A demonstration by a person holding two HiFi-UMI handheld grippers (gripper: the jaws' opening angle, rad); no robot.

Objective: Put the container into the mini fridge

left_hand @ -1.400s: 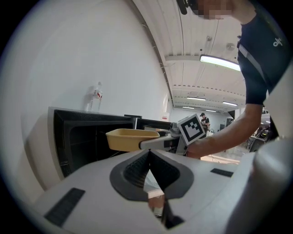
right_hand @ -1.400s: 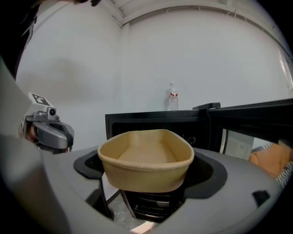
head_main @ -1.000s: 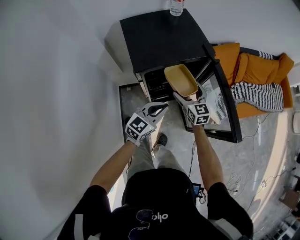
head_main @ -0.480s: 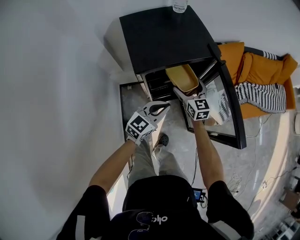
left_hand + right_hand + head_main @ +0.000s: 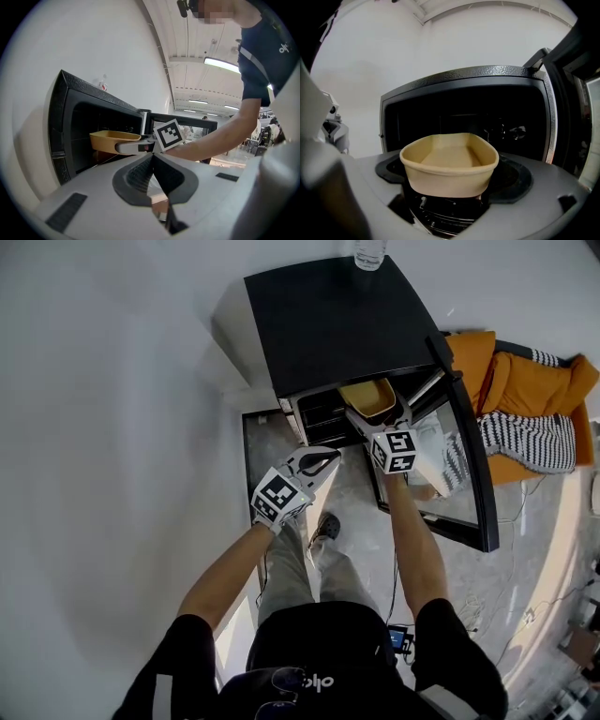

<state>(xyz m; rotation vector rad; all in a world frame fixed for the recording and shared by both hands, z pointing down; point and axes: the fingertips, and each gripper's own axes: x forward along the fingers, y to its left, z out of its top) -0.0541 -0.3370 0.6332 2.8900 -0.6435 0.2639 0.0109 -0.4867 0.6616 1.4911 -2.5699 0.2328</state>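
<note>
White wall (image 5: 112,381) backing open mini fridge (image 5: 328,320) | right claw (image 5: 447,190) gripping container (image 5: 449,164), holding it at the opening | left claw (image 5: 152,158) hanging pinched together, empty | step: probably inserting | next: setting it level inside, then letting go

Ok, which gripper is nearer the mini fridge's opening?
Right. The right gripper, shut on the container, is at the open front of the mini fridge, container partly inside. The left gripper, shut and empty, hangs back from the opening, off to its left.

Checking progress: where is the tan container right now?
Head view, right of centre: the container is held by the right gripper, partly through the open front of the mini fridge.
</note>
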